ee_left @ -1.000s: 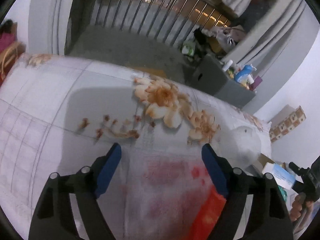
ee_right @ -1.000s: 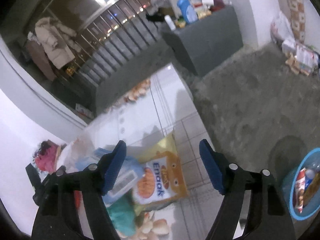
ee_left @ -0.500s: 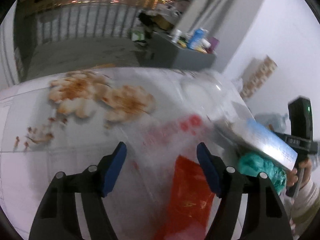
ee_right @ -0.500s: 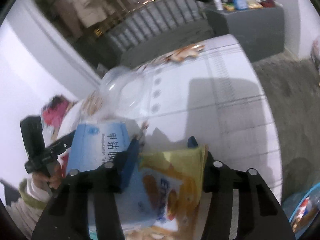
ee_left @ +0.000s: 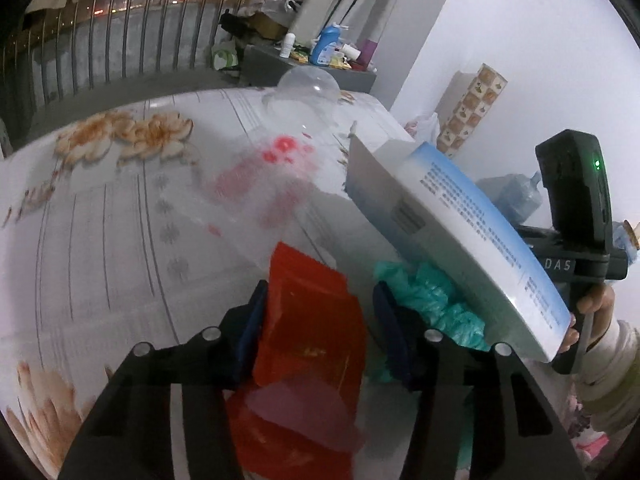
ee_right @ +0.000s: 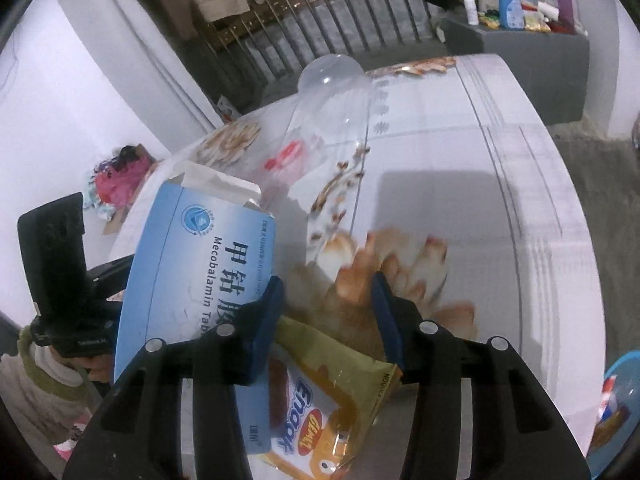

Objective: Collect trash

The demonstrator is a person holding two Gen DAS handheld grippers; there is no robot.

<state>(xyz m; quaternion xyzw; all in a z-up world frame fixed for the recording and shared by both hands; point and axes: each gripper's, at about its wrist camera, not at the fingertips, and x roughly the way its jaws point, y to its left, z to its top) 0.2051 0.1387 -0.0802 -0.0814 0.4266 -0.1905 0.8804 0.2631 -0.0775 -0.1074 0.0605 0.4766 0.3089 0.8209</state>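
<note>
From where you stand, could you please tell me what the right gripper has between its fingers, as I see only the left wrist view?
Observer: A yellow snack packet lies between the right gripper's fingers, and its jaws are closing on it.
Operator: Thank you. Is there a bin anywhere?
Observer: Yes, a blue bin with trash in it sits at the lower right edge of the right wrist view.
Operator: And what is on the box's other face?
Observer: That face of the box reads "Mecobalamin" under a round blue logo.
</note>
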